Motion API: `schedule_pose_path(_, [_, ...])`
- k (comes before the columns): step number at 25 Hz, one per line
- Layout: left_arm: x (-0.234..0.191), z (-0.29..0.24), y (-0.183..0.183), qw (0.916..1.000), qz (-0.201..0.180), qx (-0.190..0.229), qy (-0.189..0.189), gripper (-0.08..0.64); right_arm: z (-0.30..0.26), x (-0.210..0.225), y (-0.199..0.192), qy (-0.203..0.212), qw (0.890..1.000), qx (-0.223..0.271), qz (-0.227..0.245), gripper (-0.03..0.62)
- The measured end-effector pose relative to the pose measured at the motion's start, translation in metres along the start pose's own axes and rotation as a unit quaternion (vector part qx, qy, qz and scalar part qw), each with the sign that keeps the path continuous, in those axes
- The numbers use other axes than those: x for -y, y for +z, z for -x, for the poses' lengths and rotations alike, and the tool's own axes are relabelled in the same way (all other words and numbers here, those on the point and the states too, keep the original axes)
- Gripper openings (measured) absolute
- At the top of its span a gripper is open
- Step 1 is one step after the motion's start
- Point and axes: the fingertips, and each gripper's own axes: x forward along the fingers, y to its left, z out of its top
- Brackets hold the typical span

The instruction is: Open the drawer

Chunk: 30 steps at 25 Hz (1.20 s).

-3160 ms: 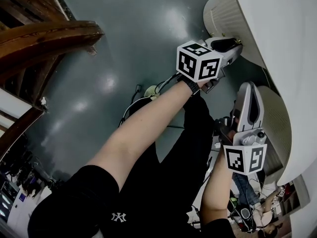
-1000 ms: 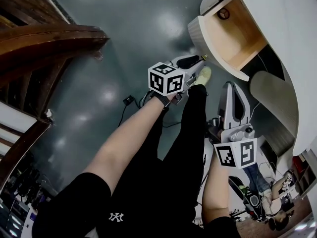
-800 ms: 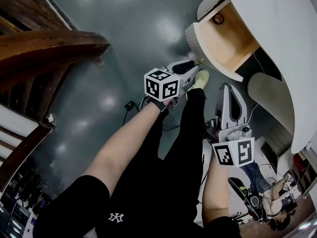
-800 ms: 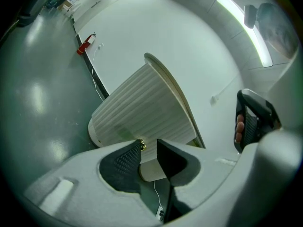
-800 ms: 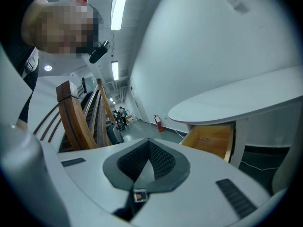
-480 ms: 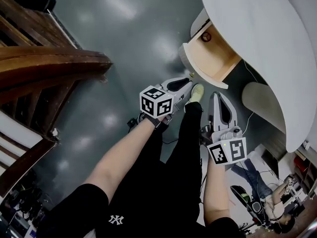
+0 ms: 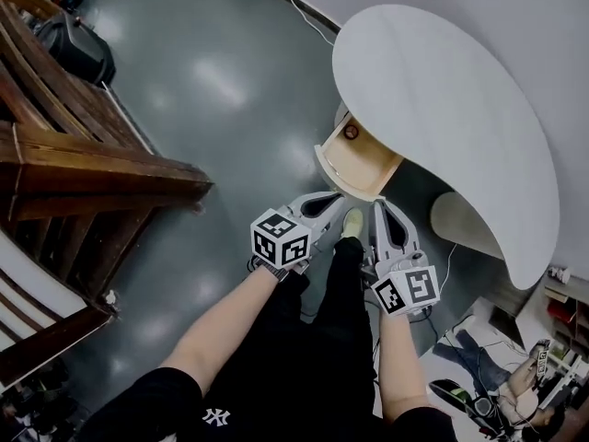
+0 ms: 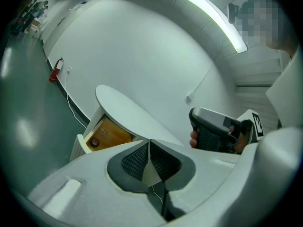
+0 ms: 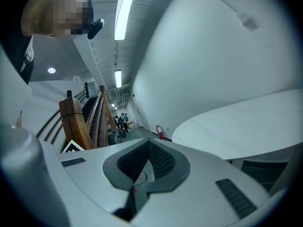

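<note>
Drawer (image 7: 357, 164) standing pulled out from under white table top (image 7: 442, 99), wooden inside showing, small round item (image 7: 351, 133) lying near its inner end. Left gripper (image 7: 333, 198) hovering near drawer front, not touching it; jaws just been closing, pads now meeting, nothing between. Right gripper (image 7: 379, 206) hanging just beside it, jaws pressed together, gripping nothing. Wooden stair rail (image 7: 92, 168) rising at left.
</note>
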Motion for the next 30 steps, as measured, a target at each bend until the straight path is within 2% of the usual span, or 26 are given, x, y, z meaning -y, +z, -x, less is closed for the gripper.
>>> schedule_pose_path(8, [0.070, 0.007, 0.070, 0.9969, -0.075, 0.017, -0.012, 0.015, 0.011, -0.009, 0.055, -0.003, 1.000, 0.011, 0.018, 0.015])
schedule_pose_path(20, [0.164, 0.026, 0.155, 0.9829, -0.176, 0.053, -0.007, 0.014, 0.041, -0.027, 0.136, 0.008, 0.997, 0.041, 0.057, 0.015])
schedule_pose_path(24, [0.183, 0.029, 0.173, 0.9774, -0.202, 0.063, -0.012, 0.014, 0.044, -0.030, 0.159, 0.008, 0.996, 0.054, 0.070, 0.015])
schedule_pose_path(30, [0.207, 0.034, 0.181, 0.9729, -0.219, 0.073, -0.014, 0.014, 0.054, -0.035, 0.173, 0.009, 0.995, 0.056, 0.083, 0.014])
